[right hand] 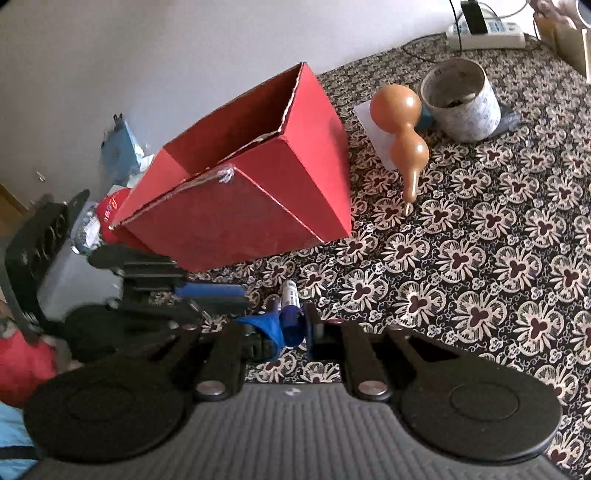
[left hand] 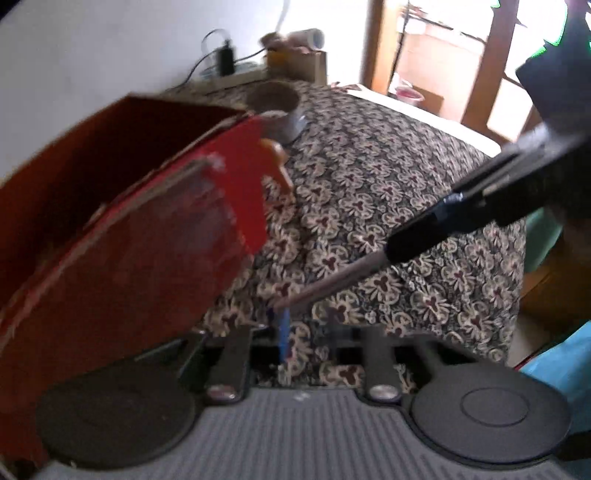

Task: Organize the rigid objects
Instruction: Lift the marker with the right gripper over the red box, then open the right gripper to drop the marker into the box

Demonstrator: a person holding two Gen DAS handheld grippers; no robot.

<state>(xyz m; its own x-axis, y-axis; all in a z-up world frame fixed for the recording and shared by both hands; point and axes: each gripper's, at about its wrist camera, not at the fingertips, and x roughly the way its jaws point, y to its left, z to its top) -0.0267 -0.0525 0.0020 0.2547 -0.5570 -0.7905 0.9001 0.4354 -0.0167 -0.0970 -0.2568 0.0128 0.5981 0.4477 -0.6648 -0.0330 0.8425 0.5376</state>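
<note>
A red cardboard box (right hand: 243, 177) is tilted up off the patterned tablecloth, its open top toward the wall; it fills the left of the left wrist view (left hand: 122, 229). My left gripper (right hand: 218, 295) sits at the box's lower edge; whether it grips the box is unclear. My right gripper (right hand: 291, 328) is shut on a blue and white marker (right hand: 290, 306). In the left wrist view it (left hand: 284, 302) comes in from the right holding that marker. A brown wooden gourd (right hand: 400, 125) lies right of the box.
A white cup (right hand: 461, 99) with dark contents stands behind the gourd. A power strip (right hand: 487, 35) with cables lies at the far edge. The tablecloth (right hand: 480, 277) covers the table. Clutter lies on the floor at left.
</note>
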